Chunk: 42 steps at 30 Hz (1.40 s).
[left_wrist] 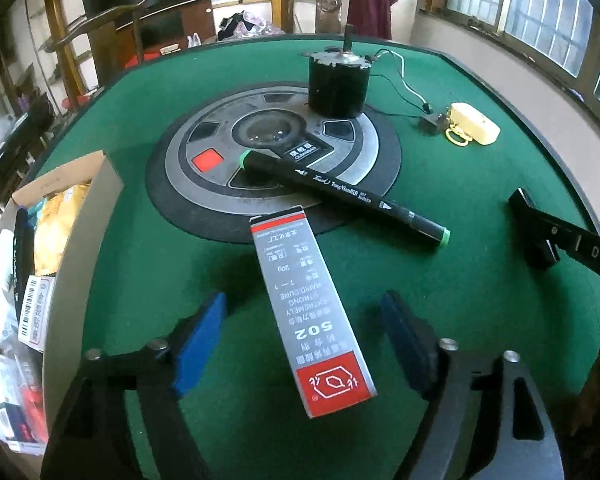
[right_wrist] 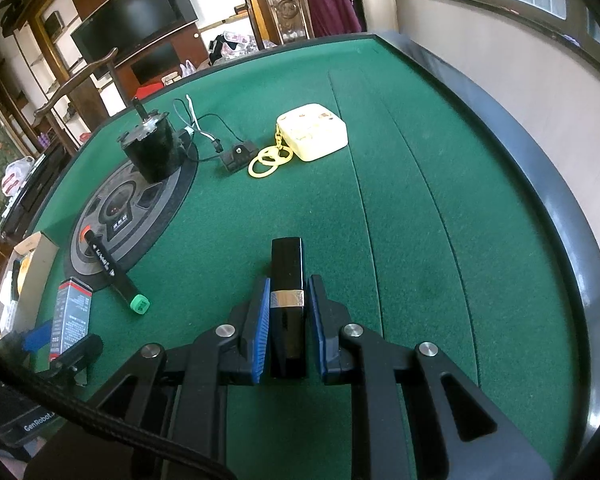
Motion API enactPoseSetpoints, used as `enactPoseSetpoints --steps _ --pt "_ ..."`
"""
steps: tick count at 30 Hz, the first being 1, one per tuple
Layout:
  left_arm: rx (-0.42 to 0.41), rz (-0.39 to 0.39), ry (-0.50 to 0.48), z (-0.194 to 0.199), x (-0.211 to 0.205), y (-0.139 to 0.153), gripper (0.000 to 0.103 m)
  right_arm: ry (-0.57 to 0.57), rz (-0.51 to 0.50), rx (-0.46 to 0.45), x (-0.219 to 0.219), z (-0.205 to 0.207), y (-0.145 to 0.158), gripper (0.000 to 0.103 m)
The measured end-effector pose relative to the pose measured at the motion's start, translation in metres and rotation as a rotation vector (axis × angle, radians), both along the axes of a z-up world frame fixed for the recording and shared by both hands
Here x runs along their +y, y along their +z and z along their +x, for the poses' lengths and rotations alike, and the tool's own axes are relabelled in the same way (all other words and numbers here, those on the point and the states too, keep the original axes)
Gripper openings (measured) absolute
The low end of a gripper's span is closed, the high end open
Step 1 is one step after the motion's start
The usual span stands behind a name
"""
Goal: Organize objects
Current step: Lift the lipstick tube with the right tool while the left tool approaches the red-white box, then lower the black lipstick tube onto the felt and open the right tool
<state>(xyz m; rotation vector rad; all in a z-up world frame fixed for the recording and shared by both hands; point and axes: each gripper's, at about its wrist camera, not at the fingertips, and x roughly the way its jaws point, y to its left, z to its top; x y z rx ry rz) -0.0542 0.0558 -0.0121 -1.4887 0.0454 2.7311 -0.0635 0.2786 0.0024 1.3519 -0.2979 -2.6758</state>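
My left gripper (left_wrist: 308,320) is open, its blue pads on either side of a grey and red glue box (left_wrist: 310,308) marked 502 that lies on the green table (left_wrist: 460,184). A black marker with green caps (left_wrist: 340,192) lies just beyond it, across the round centre panel (left_wrist: 276,152). My right gripper (right_wrist: 288,304) is shut on a black lipstick tube with a gold band (right_wrist: 287,288), held over the felt. The glue box (right_wrist: 70,312) and marker (right_wrist: 114,276) also show at the left of the right wrist view.
A cardboard box (left_wrist: 80,240) with several packets stands at the table's left edge. A black motor with wires (left_wrist: 338,82) sits on the panel's far side. A cream case with yellow rings (left_wrist: 474,124) lies far right. Wooden chairs stand behind.
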Motion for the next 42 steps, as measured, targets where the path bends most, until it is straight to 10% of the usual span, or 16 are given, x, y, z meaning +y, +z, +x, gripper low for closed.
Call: enactPoseSetpoints --steps 5,32,42 --pt "0.015 0.002 0.043 0.0 -0.006 -0.005 0.102 0.0 0.002 0.0 0.0 0.0 0.0 0.016" --pt "0.036 0.005 0.043 0.004 -0.008 -0.003 0.102 0.004 0.043 0.026 -0.007 0.002 -0.001 0.019" --pt "0.036 0.005 0.044 0.004 -0.008 -0.003 0.102 0.101 0.065 0.033 -0.024 0.002 0.0 0.06"
